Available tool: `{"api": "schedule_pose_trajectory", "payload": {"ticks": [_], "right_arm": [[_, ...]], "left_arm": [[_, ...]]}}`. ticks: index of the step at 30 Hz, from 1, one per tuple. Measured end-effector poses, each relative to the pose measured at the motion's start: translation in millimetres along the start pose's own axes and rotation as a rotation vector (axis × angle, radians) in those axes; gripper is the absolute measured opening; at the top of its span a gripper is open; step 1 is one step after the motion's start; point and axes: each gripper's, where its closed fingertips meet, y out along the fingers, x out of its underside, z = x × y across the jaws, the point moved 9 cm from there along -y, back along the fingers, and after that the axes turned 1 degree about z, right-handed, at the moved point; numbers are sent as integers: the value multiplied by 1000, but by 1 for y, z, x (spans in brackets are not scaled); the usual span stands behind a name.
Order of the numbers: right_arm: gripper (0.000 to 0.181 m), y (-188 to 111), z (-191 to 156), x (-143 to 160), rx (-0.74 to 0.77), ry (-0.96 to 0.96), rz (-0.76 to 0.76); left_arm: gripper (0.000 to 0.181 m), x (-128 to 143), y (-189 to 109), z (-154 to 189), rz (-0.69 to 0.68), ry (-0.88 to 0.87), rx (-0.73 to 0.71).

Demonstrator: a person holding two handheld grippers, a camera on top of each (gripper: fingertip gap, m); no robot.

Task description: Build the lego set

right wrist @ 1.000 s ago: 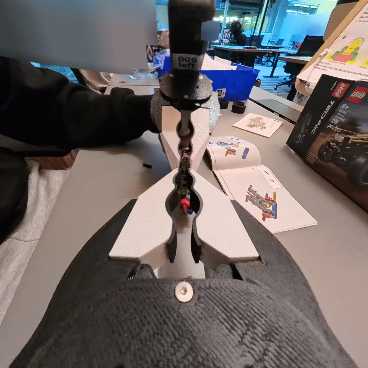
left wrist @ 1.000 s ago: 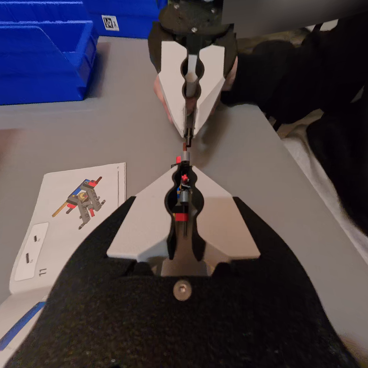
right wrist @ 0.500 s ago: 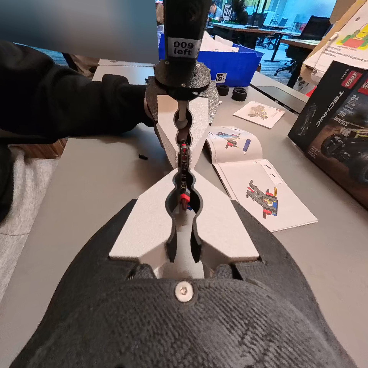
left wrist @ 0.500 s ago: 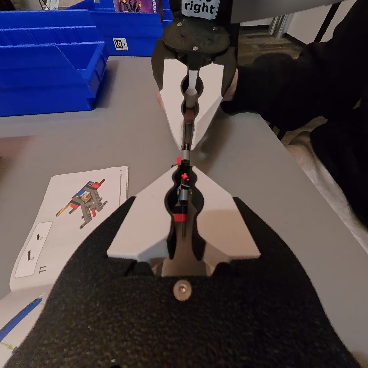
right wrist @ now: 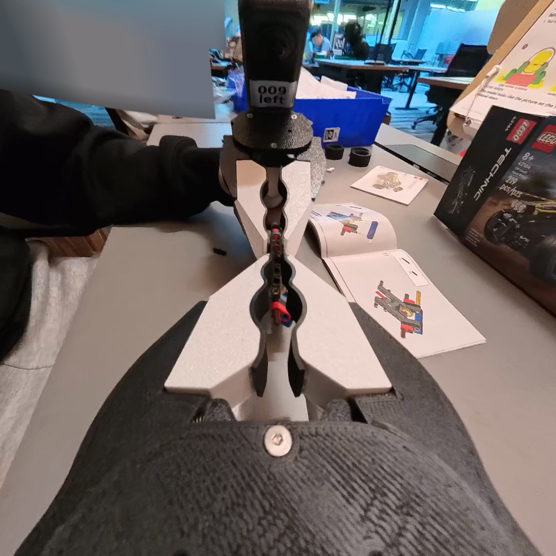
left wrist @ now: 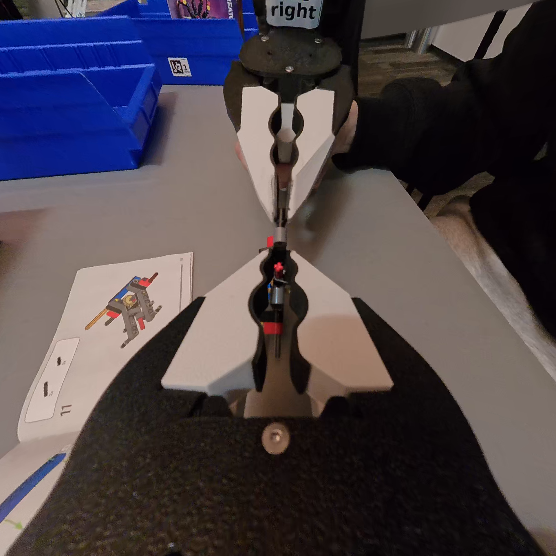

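My left gripper (left wrist: 278, 255) is clenched on the small lego assembly (left wrist: 276, 296), a grey, red and blue cluster on a dark axle that runs back between its fingers. My right gripper (right wrist: 275, 258) faces it tip to tip and is closed on the other end of the same build, gripping a thin dark part (left wrist: 282, 210) that meets a light grey bush (left wrist: 279, 234) just ahead of my left tips. So the assembly hangs in the air above the grey table (left wrist: 376, 270), spanned between both tools.

I judge it light and stiff but fragile at the joints: pins and bushes hold only by friction, and a twist could pop them or let the smooth axle slide. I would hold the beam flanks, not the axle, and push straight along its line.

Further out, the open instruction booklet (right wrist: 391, 301) lies on the table beside me, the set's box (right wrist: 511, 204) stands beyond it, two black tyres (right wrist: 349, 153) sit far back, and blue bins (left wrist: 75, 99) line the other edge
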Motion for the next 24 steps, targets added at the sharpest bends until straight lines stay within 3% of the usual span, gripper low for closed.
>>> {"api": "schedule_pose_trajectory", "payload": {"ticks": [18, 24], "right_arm": [[2, 3, -2, 1, 2, -5, -20], [2, 3, -6, 1, 3, -92, -15]], "left_arm": [[5, -1, -2, 1, 4, 28, -21], [4, -1, -3, 3, 9, -19, 20]]}}
